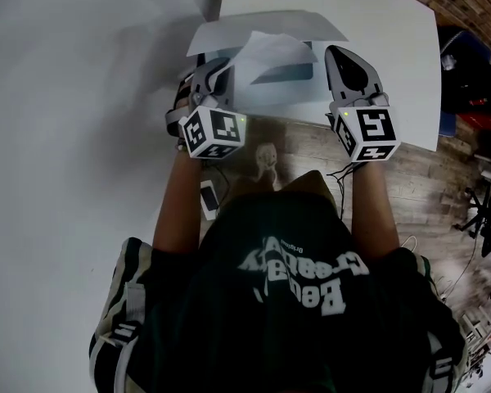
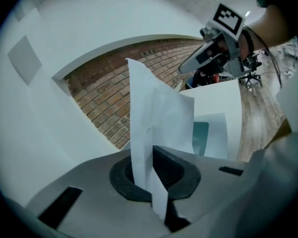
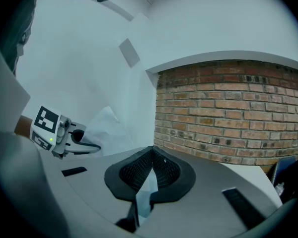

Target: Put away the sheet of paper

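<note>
Tabletop point(image 1: 393, 39) white, brick wall point(image 3: 228, 108) behind, wood floor point(image 1: 425, 178) below. Both arms extended forward: left tongs point(image 2: 152, 148) clamped on upright sheet of paper point(image 2: 154, 108); right tongs point(image 3: 152, 151) together, pinching pale paper sliver.

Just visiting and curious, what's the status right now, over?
Left tongs shut on sheet of paper. Right tongs shut on it too. Sheet held over white table, grey-blue item beneath.
</note>
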### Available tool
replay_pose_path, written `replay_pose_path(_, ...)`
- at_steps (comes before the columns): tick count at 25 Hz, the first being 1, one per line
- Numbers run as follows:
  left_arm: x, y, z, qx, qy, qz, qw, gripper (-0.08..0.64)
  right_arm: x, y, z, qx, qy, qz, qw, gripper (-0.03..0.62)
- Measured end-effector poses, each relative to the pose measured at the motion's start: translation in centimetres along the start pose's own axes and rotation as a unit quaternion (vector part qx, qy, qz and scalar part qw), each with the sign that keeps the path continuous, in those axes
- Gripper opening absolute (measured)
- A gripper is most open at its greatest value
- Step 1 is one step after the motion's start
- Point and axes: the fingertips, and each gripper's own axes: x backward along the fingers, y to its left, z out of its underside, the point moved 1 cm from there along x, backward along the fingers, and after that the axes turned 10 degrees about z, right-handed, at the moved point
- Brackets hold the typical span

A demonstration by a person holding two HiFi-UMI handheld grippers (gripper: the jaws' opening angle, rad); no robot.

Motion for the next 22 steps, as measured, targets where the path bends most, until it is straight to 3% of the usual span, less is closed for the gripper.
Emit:
replay_pose_path(6, -0.4, 1.4, -0.1, -0.005, 0.004, -0.015, 0.9999, 0.002, -0.4, 0.5, 1.6, 0.008, 0.038, -0.008, 0.999, -0.006)
replay_pose_path(13, -1.2, 2.7, -1.3, -0.021, 0.020, -0.035, 0.9990, 0.002, -1.4, -0.5, 1.4, 0.006, 0.044, -0.016, 0.999, -0.006)
replay_pose_path(22, -4.2, 5.8, -2.7, -0.017, 0.057, -0.059, 0.9965, 0.002, -7.4, -3.5, 1.1, -0.002, 0.052, -0.040, 0.998, -0.006)
